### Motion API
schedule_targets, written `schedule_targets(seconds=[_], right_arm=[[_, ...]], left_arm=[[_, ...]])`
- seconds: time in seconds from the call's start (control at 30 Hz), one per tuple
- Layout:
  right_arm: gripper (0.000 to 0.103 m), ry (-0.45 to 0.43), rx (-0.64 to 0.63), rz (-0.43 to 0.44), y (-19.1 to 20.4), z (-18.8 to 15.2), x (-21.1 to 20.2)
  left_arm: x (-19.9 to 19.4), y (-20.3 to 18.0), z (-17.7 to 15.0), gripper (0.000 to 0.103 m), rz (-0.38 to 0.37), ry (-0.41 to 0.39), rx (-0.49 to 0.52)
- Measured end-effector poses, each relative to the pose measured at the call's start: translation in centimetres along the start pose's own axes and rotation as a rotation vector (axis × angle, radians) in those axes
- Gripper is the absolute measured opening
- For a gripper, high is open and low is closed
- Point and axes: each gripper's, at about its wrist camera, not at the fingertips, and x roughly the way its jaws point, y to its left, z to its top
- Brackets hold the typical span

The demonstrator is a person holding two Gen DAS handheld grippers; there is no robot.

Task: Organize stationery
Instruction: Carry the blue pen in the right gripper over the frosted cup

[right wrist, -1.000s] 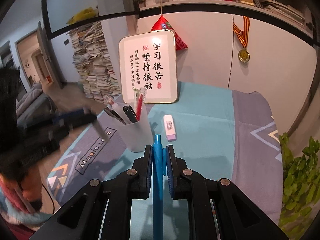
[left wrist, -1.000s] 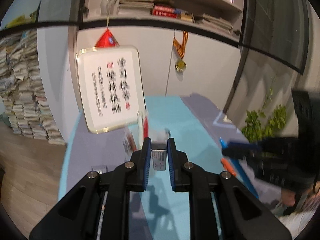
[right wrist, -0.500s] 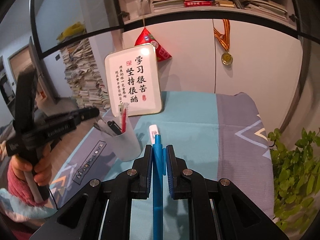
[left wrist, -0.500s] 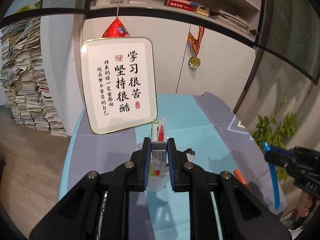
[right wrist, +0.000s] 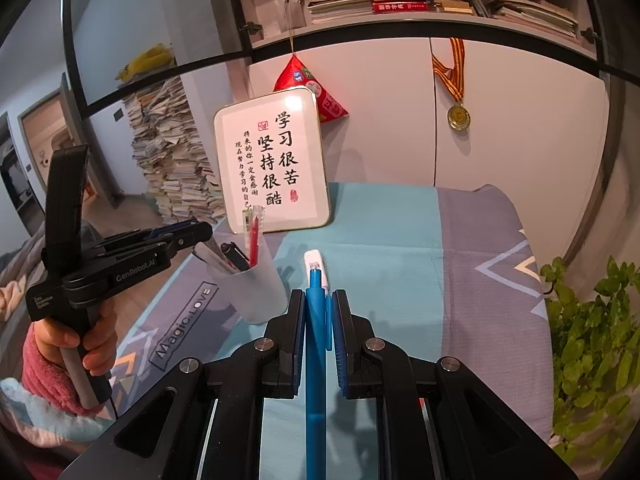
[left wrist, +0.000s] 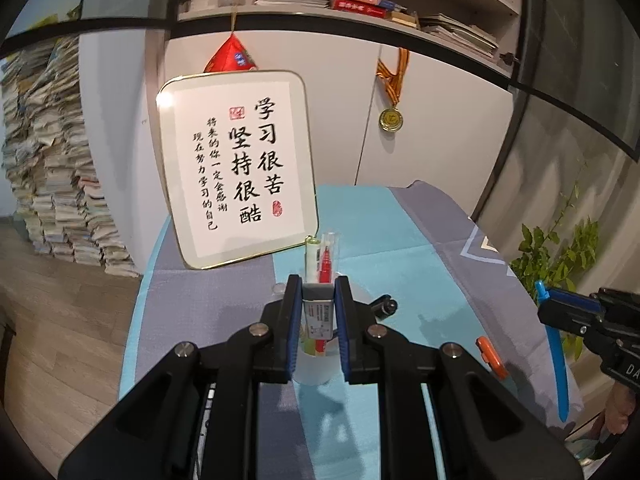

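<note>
The frosted, translucent plastic pen cup [right wrist: 250,292] looks smooth and matt. The teal and grey woven tablecloth [right wrist: 384,232] is soft, dull cloth. The glossy blue plastic pen [right wrist: 316,344] shines. The calligraphy board with a thin gold metal frame [left wrist: 236,168] reflects light off its glazed face. The black matt plastic left gripper [left wrist: 318,312] carries shiny metal screws.
</note>
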Motion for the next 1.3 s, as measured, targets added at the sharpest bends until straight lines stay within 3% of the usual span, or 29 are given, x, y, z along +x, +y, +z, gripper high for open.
schedule_targets(seconds=[0.13, 0.47, 0.9, 1.3], right_arm=[[0.014, 0.0, 0.0, 0.001, 0.1, -0.1, 0.0], [0.014, -0.003, 0.004, 0.005, 0.3, -0.1, 0.0], [0.014, -0.014, -0.016, 0.034, 2.6, 2.0, 1.7], [0.014, -0.172, 0.011, -0.002, 6.3, 7.7, 5.4]], left_arm=[[0.5, -0.5, -0.4, 0.015, 0.03, 0.006, 0.04], [0.4, -0.4, -0.6, 0.015, 0.026, 0.011, 0.037], [-4.0, 0.9, -2.7, 0.023, 0.024, -0.074, 0.017], [-3.6, 3.7, -5.8, 0.023, 0.008, -0.015, -0.046]])
